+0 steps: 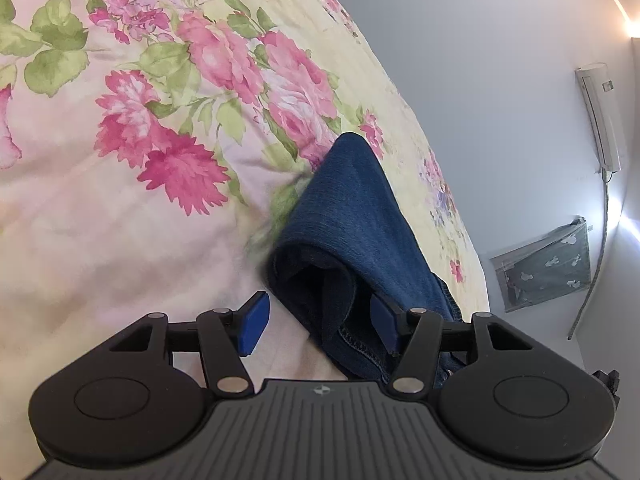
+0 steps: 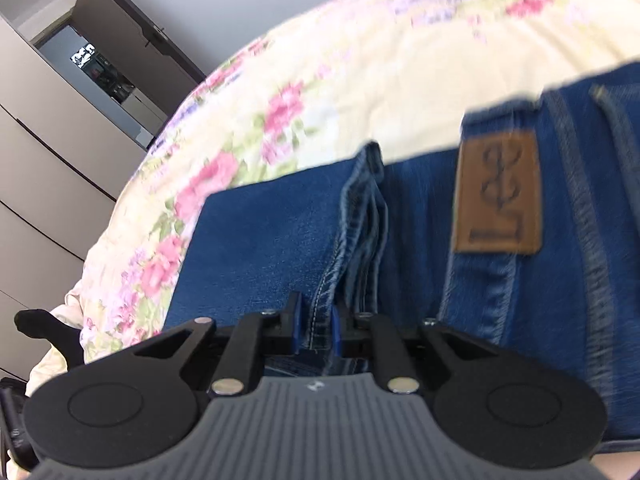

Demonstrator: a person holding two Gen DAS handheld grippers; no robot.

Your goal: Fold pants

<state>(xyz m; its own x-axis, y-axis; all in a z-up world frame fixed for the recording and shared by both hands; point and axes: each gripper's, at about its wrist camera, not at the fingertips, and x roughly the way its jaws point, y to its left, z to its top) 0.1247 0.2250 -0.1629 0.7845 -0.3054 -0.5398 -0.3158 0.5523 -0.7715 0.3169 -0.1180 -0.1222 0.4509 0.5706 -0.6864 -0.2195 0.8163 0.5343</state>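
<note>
Blue jeans [image 2: 272,232] lie on a floral bedspread [image 2: 360,80], their brown leather waist patch [image 2: 498,196] showing in the right wrist view. My right gripper [image 2: 316,330] is shut on a stitched edge of the jeans, with the denim pinched between its blue pads [image 2: 297,330]. In the left wrist view a folded end of the jeans [image 1: 352,216] rises from the bedspread [image 1: 120,220]. My left gripper [image 1: 320,326] stands open around that fold. The denim lies against the right pad [image 1: 383,326], and the left pad [image 1: 253,326] is clear of it.
A grey wall with an air conditioner [image 1: 602,116] and a hanging pouch [image 1: 548,268] lies beyond the bed's edge in the left wrist view. A tall wardrobe [image 2: 52,152] stands past the bed in the right wrist view, with a black object [image 2: 44,326] beside the bed.
</note>
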